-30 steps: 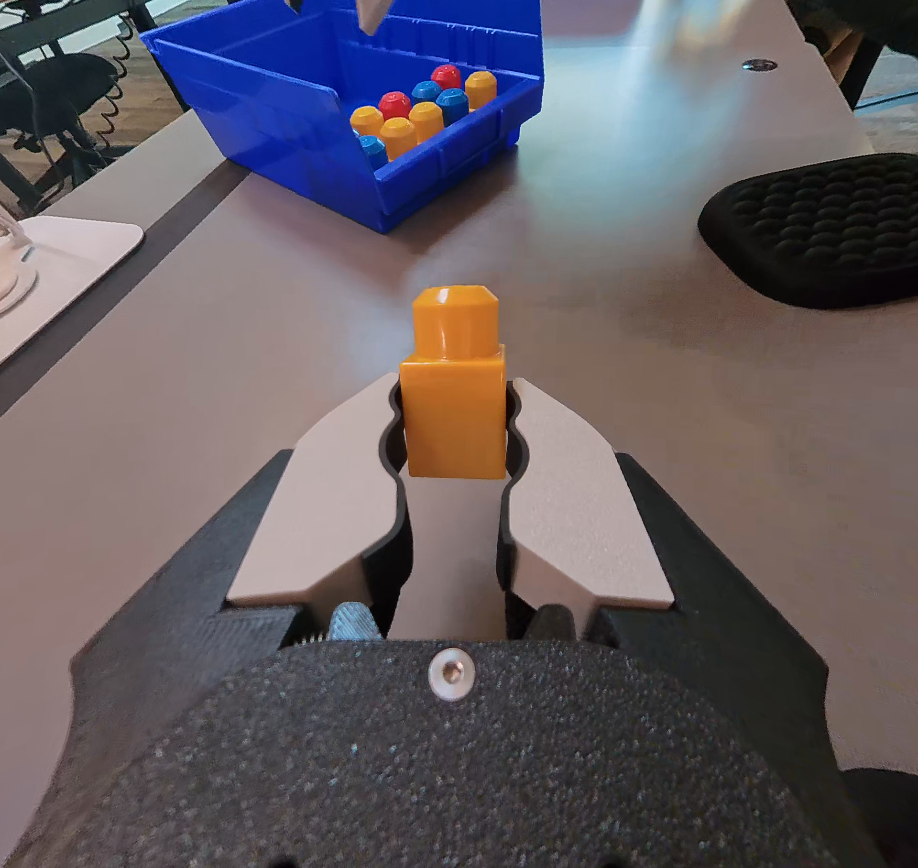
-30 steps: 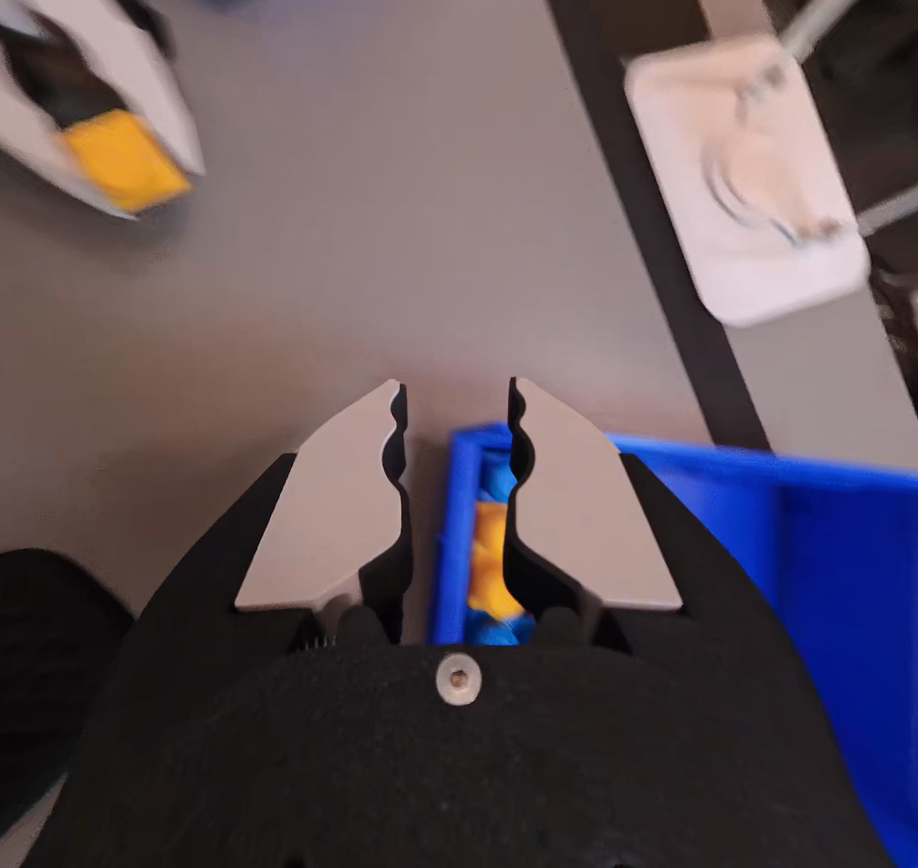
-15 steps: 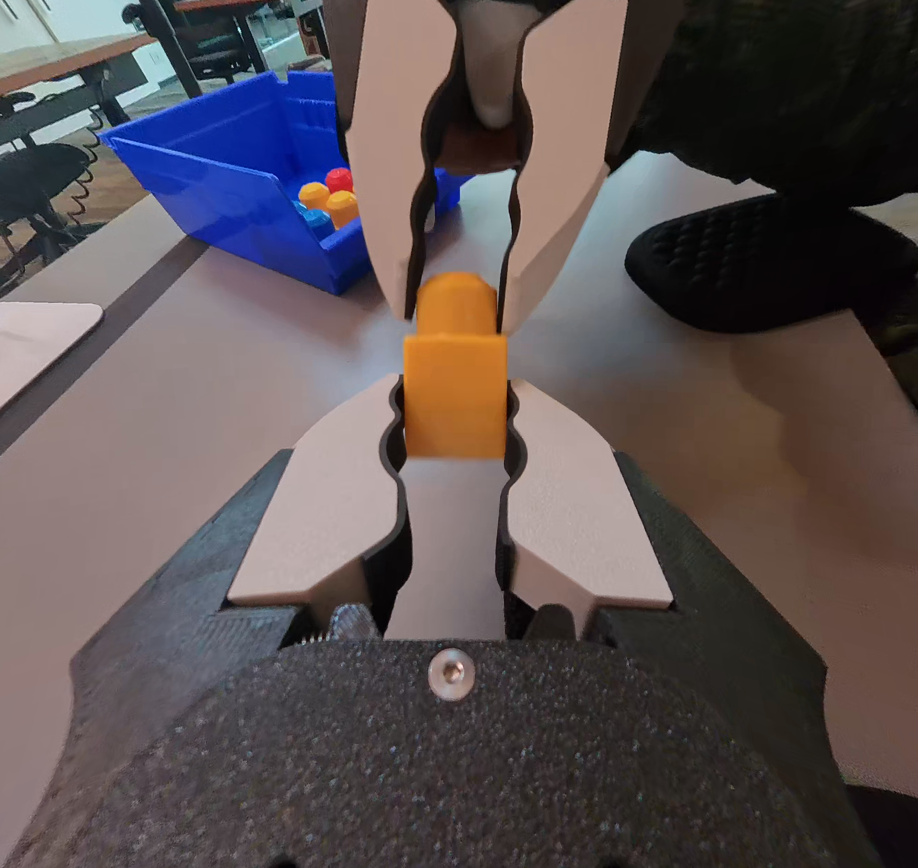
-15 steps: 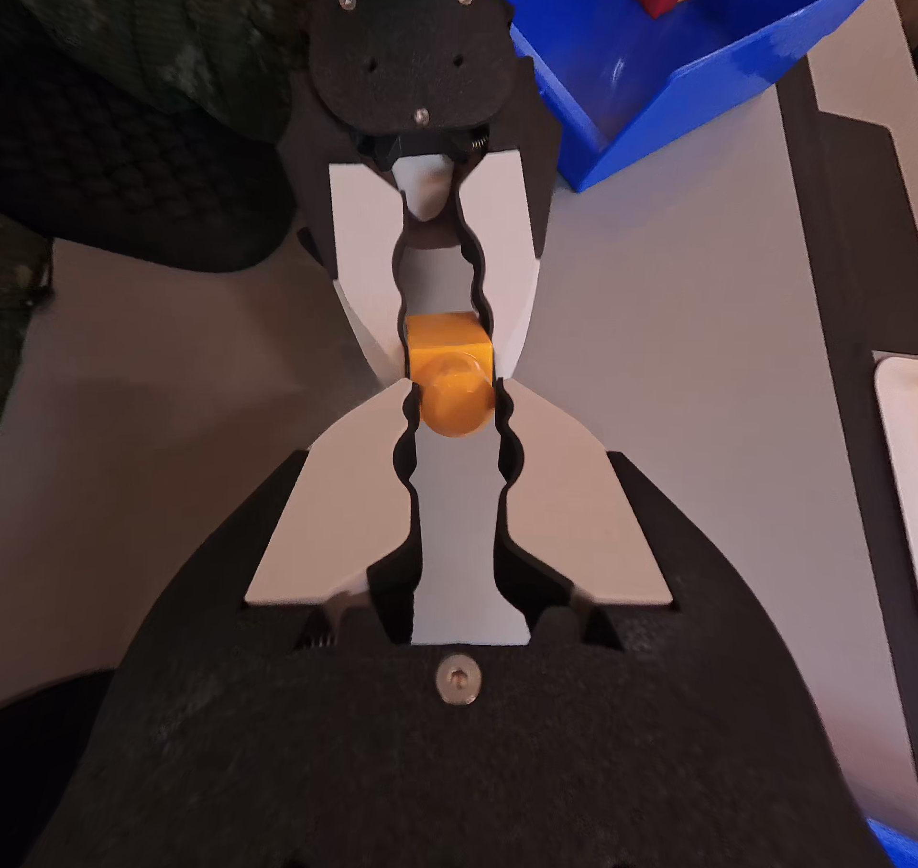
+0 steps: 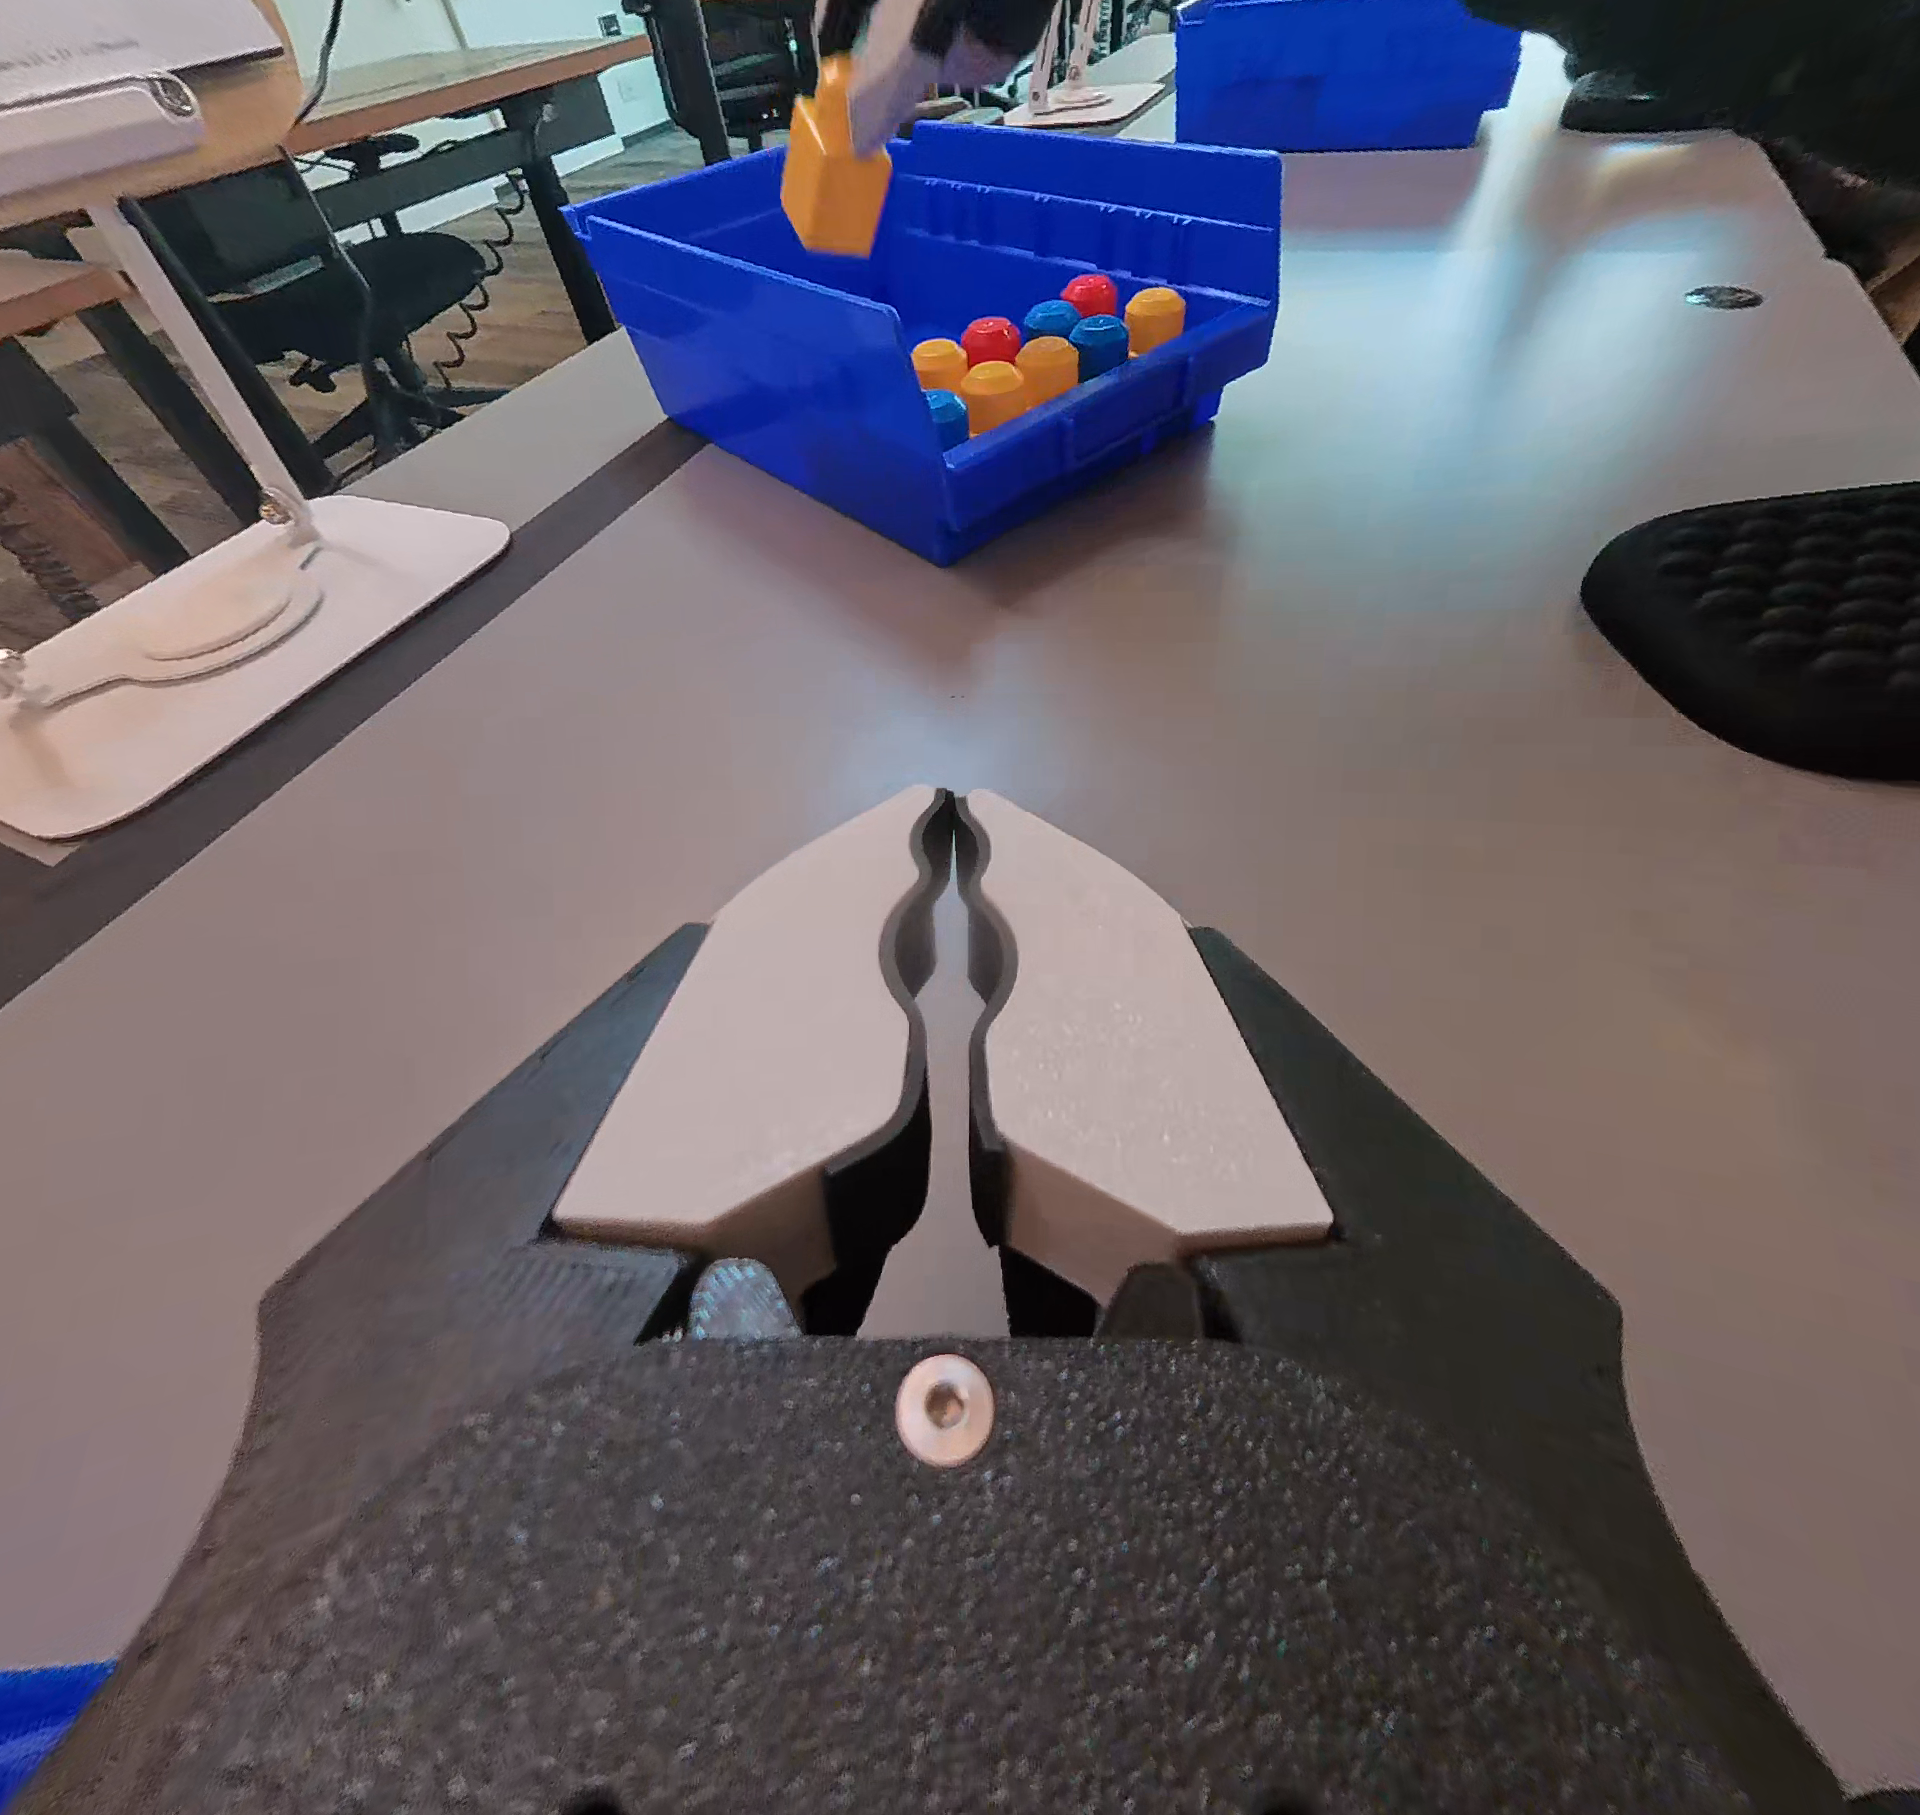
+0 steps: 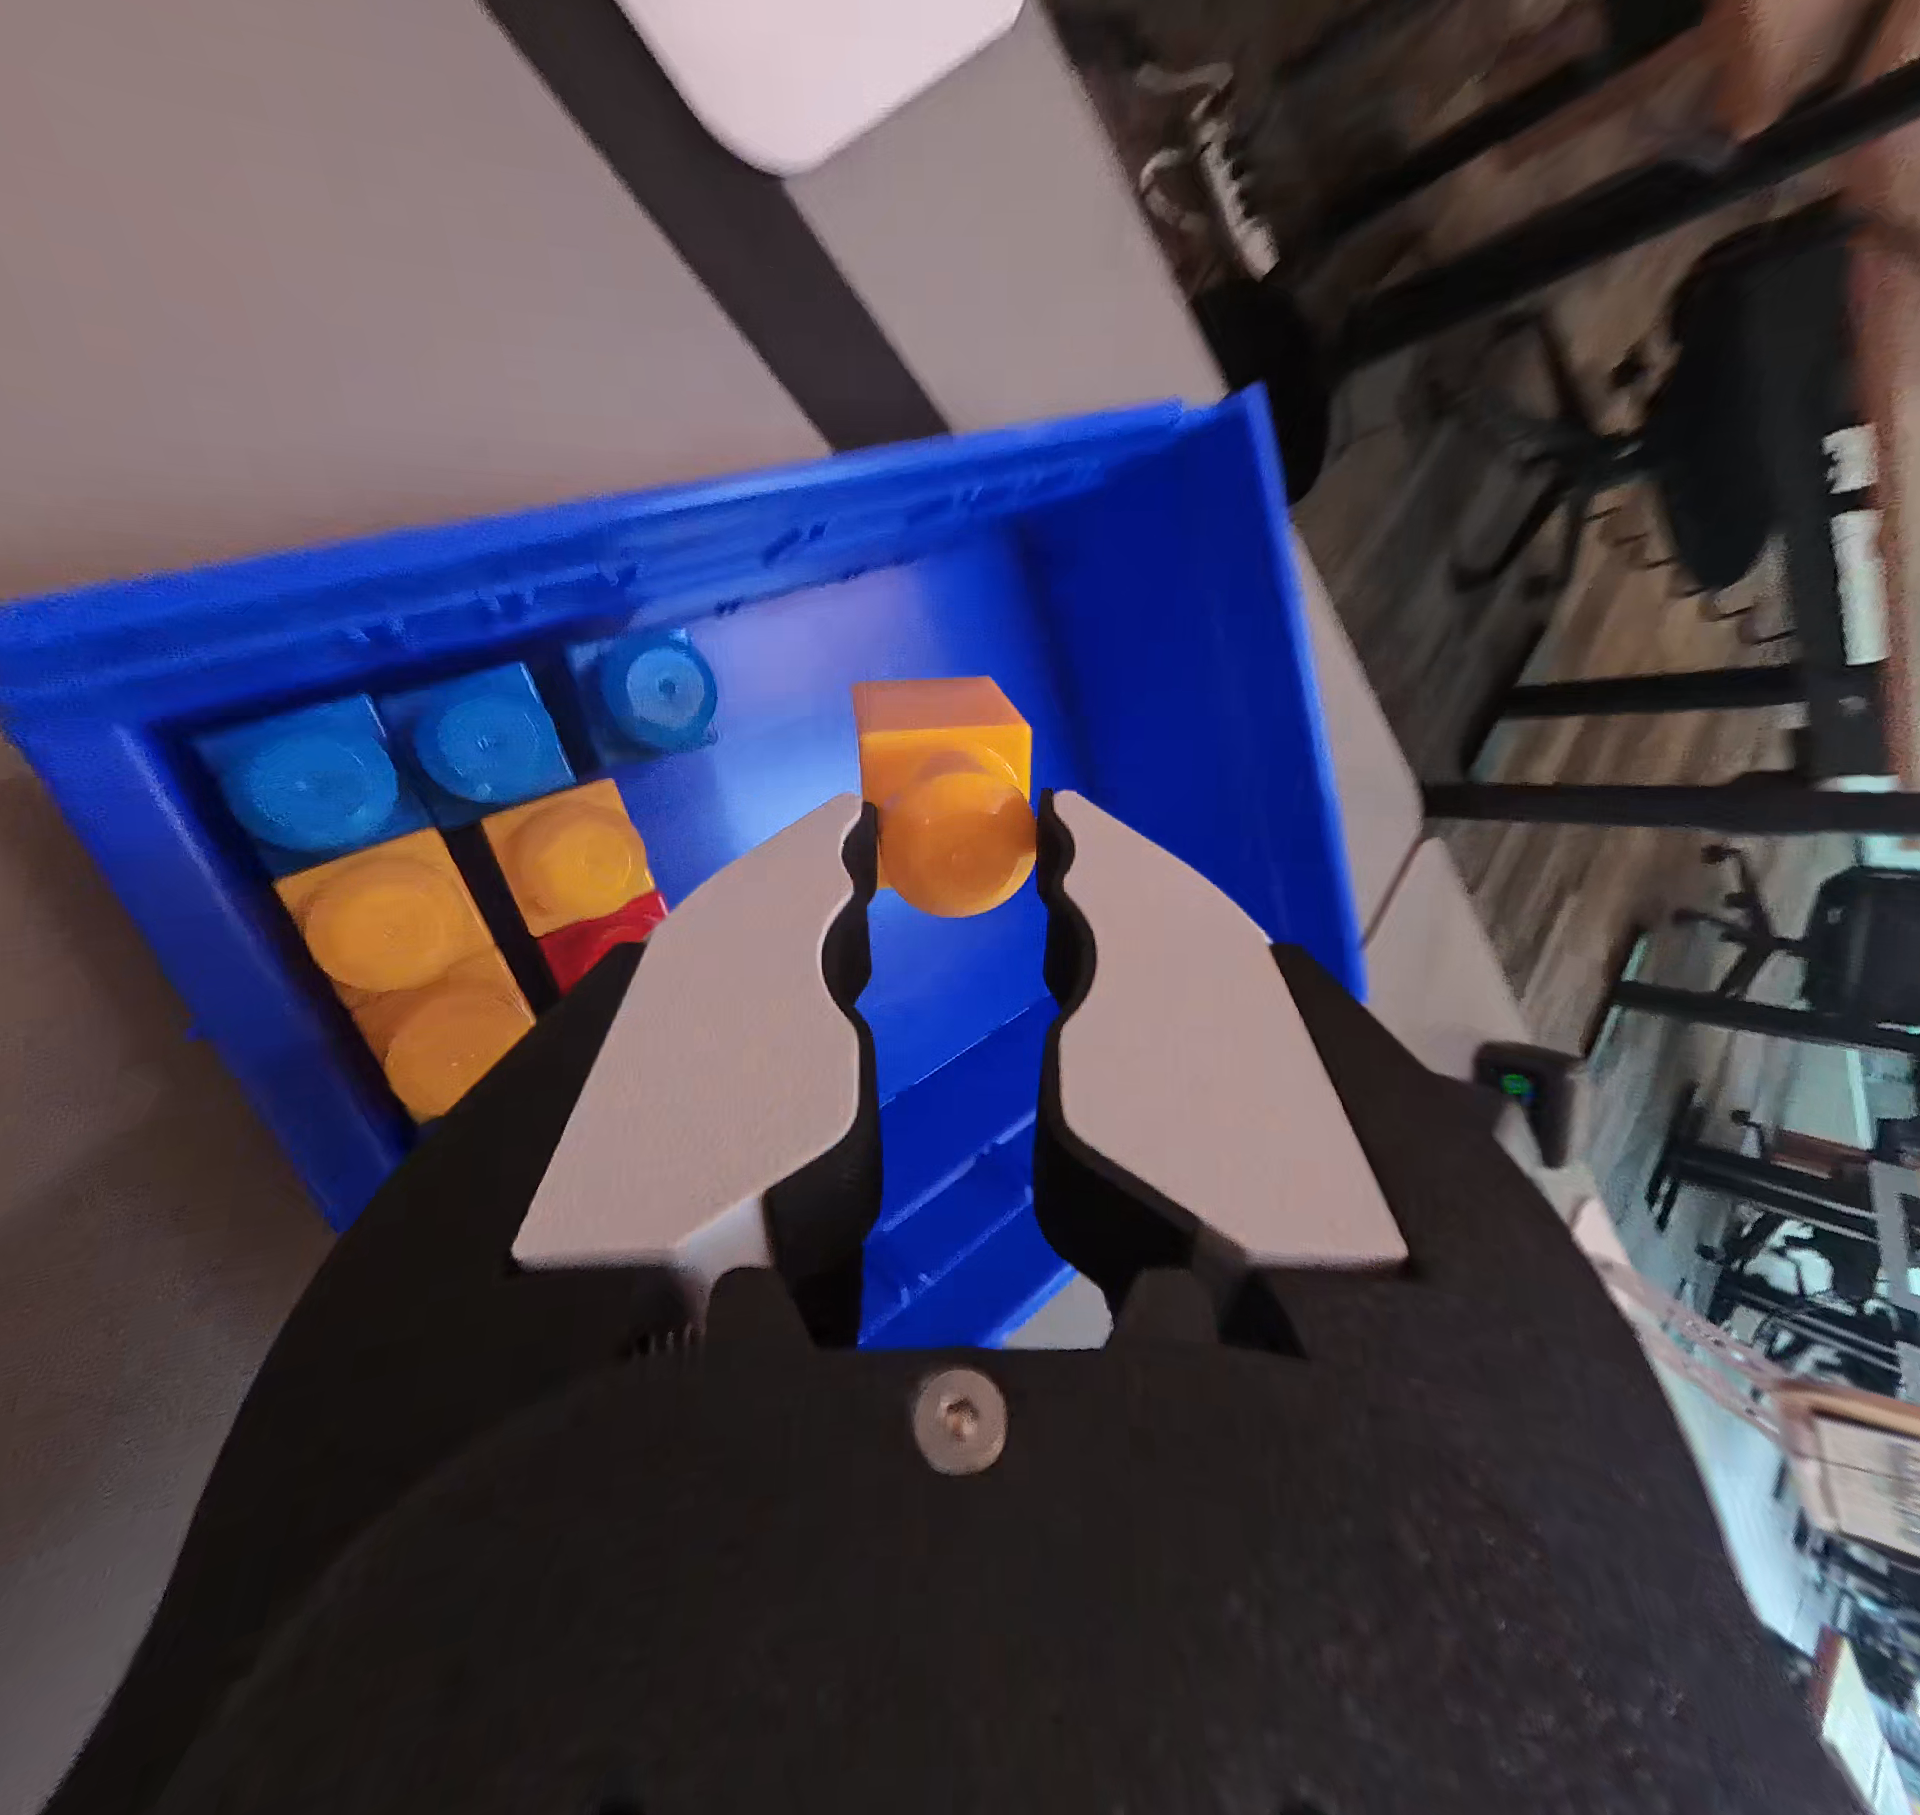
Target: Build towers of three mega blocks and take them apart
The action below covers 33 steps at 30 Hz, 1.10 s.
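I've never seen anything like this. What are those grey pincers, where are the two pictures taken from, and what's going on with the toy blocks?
No robot here: a person holds one tool in each hand, and each carries a camera looking along its two grey fingers. In the left wrist view, the left hand-held gripper is shut and empty above the grey table. Farther off, the right hand-held gripper pinches the orange plastic block by its round stud over the blue plastic bin. The right wrist view looks down into that bin, where blue, orange and red blocks sit. A black bumpy pad and a white stand base also rest on the table.
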Tool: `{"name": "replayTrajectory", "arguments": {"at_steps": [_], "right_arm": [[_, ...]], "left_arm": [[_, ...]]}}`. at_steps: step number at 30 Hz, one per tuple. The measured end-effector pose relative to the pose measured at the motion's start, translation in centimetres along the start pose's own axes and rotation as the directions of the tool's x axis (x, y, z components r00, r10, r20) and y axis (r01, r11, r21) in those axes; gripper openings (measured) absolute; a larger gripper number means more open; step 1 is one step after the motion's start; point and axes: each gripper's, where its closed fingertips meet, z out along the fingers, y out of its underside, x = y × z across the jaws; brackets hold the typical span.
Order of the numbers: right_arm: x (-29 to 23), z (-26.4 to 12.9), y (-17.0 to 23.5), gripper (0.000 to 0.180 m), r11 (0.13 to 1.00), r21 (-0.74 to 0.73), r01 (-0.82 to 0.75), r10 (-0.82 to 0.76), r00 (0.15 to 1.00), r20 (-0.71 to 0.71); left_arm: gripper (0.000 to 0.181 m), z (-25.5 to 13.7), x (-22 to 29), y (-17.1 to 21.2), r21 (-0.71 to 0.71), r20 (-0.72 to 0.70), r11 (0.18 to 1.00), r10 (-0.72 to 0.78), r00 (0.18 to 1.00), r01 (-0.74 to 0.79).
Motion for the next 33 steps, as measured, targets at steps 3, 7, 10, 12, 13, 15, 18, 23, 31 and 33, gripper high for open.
{"name": "replayTrajectory", "arguments": {"at_steps": [3, 7, 10, 12, 13, 15, 18, 23, 31, 33], "right_arm": [[-2.3, 3.0, 2.3, 0.03, 0.993, -0.119, 0.019, 0.001, 0.985, 0.171], [-5.2, 4.8, 3.3, 0.03, 0.982, -0.181, 0.048, 0.027, 0.92, 0.39], [-6.3, 5.4, 3.4, 0.03, 0.976, -0.206, 0.065, 0.043, 0.876, 0.48], [-6.9, 5.8, 3.2, 0.03, 0.979, -0.195, 0.053, 0.057, 0.855, 0.516], [-7.1, 5.9, 3.2, 0.03, 0.981, -0.187, 0.047, 0.059, 0.85, 0.524], [-7.1, 6.0, 3.0, 0.032, 0.985, -0.167, 0.031, 0.062, 0.849, 0.524], [-6.2, 4.9, 2.2, 0.038, 0.995, -0.096, -0.021, 0.066, 0.87, 0.488], [-3.7, -0.7, -3.2, 0.043, 0.942, 0.286, -0.179, 0.086, 0.947, 0.309], [-9.9, -14.8, -8.3, 0.037, 0.514, 0.75, -0.416, 0.25, 0.909, 0.332], [-12.5, -16.3, -7.7, 0.015, 0.462, 0.764, -0.45, 0.262, 0.892, 0.368]], "left_arm": [[0.0, 0.0, 0.1, 0.3, -0.006, -0.011, 1.0, -0.003, 1.0, 0.003], [0.0, 0.1, 0.3, 0.6, -0.018, -0.025, 1.0, 0.005, 1.0, -0.006], [0.0, 0.1, 0.5, 0.6, -0.018, -0.038, 1.0, 0.011, 0.999, -0.012], [0.0, 0.1, 0.7, 0.6, -0.014, -0.048, 1.0, 0.011, 0.999, -0.011], [0.0, 0.1, 0.7, 0.6, -0.014, -0.05, 1.0, 0.011, 0.999, -0.012], [0.0, 0.1, 0.7, 0.6, -0.016, -0.05, 1.0, 0.012, 0.999, -0.013], [0.0, 0.1, 0.5, 0.5, -0.011, -0.038, 1.0, 0.009, 0.999, -0.009], [0.0, -0.5, -0.8, -0.6, 0.012, 0.032, 1.0, -0.007, 0.999, 0.007], [0.0, -7.8, -9.0, -6.2, 0.042, 0.396, 0.998, 0.017, 0.918, -0.037], [0.0, -11.7, -12.5, -7.3, 0.022, 0.512, 0.998, 0.033, 0.858, -0.051]]}}
